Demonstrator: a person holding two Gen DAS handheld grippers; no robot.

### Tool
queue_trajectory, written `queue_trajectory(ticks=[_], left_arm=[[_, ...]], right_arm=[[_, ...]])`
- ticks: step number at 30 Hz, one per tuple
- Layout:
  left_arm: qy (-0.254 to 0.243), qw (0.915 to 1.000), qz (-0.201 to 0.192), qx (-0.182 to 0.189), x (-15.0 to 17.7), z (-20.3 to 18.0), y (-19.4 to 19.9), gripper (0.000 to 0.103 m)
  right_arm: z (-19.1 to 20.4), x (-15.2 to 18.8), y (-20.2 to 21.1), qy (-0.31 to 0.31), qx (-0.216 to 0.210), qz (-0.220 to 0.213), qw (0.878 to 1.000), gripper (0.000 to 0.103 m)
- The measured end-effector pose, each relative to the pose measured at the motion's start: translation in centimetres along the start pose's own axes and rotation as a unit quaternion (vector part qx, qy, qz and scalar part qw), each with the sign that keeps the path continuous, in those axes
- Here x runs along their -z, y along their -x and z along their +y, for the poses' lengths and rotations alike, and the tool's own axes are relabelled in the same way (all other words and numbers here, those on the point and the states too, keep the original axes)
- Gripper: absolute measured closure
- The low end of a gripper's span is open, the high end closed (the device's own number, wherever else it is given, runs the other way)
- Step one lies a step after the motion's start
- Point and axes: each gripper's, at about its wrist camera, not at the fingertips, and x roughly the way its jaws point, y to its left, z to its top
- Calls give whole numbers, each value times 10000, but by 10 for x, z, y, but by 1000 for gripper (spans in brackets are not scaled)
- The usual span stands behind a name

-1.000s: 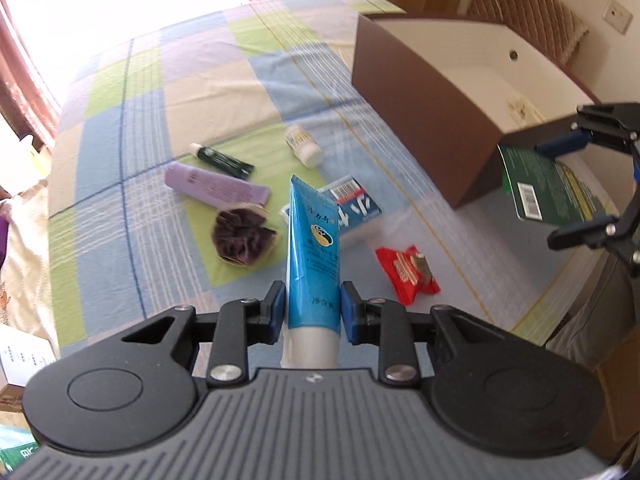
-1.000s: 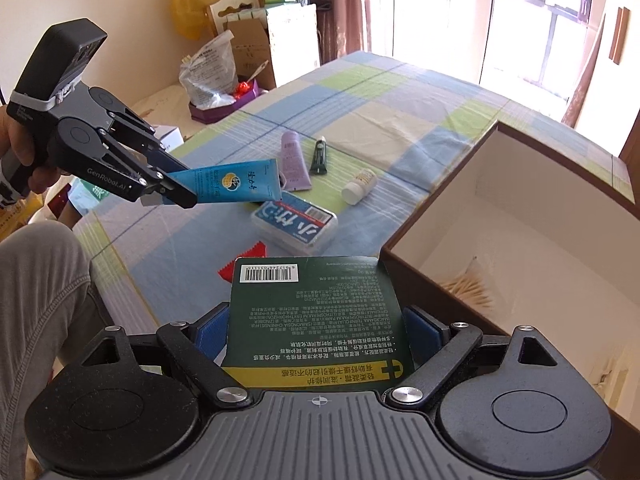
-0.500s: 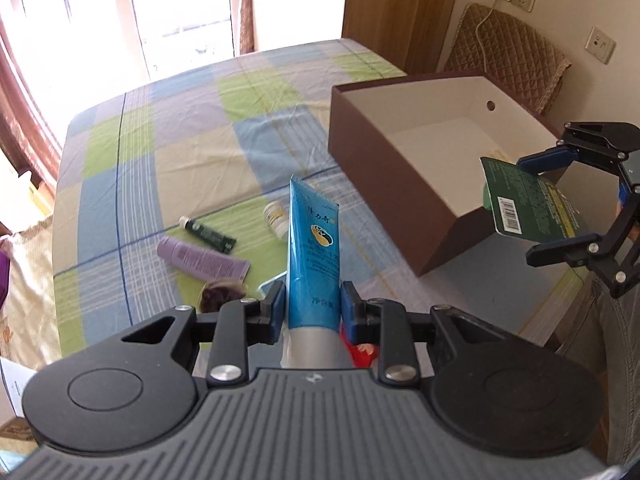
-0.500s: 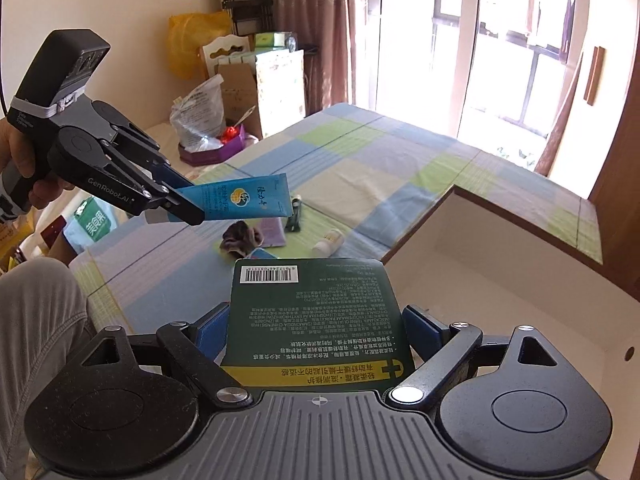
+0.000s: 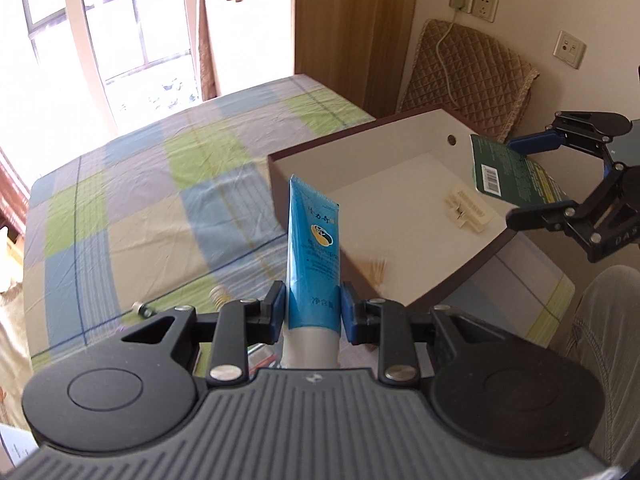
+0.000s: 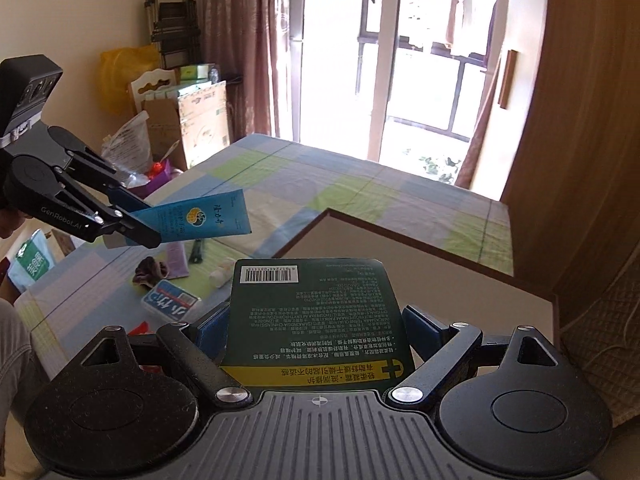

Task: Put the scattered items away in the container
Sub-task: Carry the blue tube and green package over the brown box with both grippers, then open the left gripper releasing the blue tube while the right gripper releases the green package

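My left gripper is shut on a blue tube, which points at the near wall of the brown box with its white inside. My right gripper is shut on a dark green packet, held above the box's corner. In the left wrist view that gripper hangs over the box's right rim with the packet. The right wrist view shows the left gripper at the left, holding the tube in the air.
A white item and wooden sticks lie in the box. A purple tube, small green tube, white bottle, dark scrunchie and blue-white case lie on the checked cover. A person's leg is at the right.
Both grippers have risen and moved toward the box with their items. The left wrist view now looks into the box, and the scattered items have dropped out of it.
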Motion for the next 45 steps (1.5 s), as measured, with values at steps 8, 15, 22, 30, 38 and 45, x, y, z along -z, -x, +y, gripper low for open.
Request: queue_trajectory(ticks=[8,15,22,30,38,45], left_arm=[[-262,9995,-44,184,-36,-33,-31,79],[-414,9987,121,280,-59,-57,-66,79],[-370,9983,371,267,-70,-69,-101,79],[18,9978,643,143,-75,-71,-140,78],[392,9944,978,-113,-77,-73,-179,78],[527,9920,1120,-259,-83,-74,-203,78]], right_arm=[[-47,1,5,-400,460,-82,9981,11],[-79,6,-5,-749,682,-17,9949,11],[-101,11,-22,-1096,771,132,9909,11],[-116,25,-48,-1678,870,390,9812,11],[-129,39,-76,-2334,935,750,9650,11],[-132,41,-84,-2316,958,897,9639,11]])
